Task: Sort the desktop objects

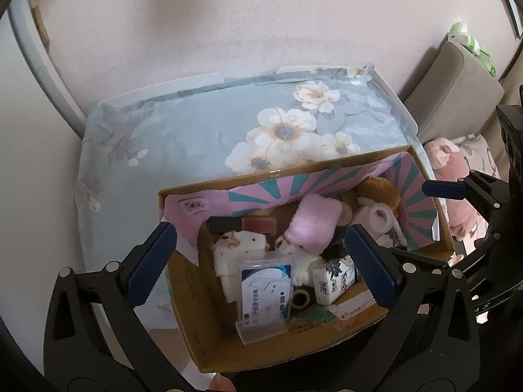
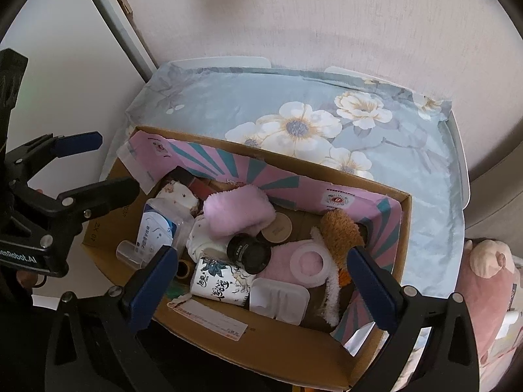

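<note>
Floral blue cloth (image 2: pixel 408 170) is covering the table where one cardboard box (image 2: pixel 261 336) is sitting, its long axis running left to right before me. I am holding my left gripper (image 1: pixel 261 264) and right gripper (image 2: pixel 261 285) above it, both with jaws spread wide and gripping nothing. Inside are lying one pink towel (image 2: pixel 235 210), one black jar (image 2: pixel 249 254), one tissue pack (image 2: pixel 222 281) and one clear card case (image 1: pixel 265 289), standing on end and tilted

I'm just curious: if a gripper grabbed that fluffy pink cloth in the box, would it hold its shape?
Probably not. The fluffy pink cloth looks soft and folded, so it would likely droop. It seems light and fuzzy, so unlikely to slip. It lies partly over other items, which might shift.
</note>
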A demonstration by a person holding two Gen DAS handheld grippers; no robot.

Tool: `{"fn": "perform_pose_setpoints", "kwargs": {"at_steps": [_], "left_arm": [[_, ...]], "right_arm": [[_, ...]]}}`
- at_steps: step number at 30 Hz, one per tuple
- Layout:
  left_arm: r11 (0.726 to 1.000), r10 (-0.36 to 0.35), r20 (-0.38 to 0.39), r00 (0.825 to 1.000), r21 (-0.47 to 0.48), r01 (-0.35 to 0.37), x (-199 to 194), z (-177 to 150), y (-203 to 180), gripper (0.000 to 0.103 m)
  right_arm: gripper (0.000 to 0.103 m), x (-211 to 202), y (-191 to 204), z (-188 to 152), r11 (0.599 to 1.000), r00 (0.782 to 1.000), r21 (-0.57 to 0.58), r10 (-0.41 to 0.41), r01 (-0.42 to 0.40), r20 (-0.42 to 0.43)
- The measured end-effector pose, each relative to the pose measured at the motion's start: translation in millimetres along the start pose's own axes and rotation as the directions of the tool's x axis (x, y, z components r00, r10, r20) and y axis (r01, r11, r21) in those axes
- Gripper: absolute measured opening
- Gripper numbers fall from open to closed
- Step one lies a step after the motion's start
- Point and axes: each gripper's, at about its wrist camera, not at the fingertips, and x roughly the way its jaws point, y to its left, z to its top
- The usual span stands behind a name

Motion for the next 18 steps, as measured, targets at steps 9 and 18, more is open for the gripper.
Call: {"fn": "perform_pose_setpoints", "kwargs": {"at_steps": [9, 18], "left_arm": [[1.0, 0.012, 0.014, 1.0, 0.001, -0.012, -2.7, 4.6, -3.3, 0.103], [1.0, 0.016, 0.017, 1.0, -0.001, -0.016, -3.6, 5.1, -2.3, 0.103]], "right_arm": [[0.102, -1.2, -3.6, 0.8, 1.0, 1.0, 0.015, -0.012, 0.012, 0.005], [0.102, -0.9, -2.9, 3.0, 1.0, 1.0, 0.01, -0.015, 0.015, 0.008]]}}
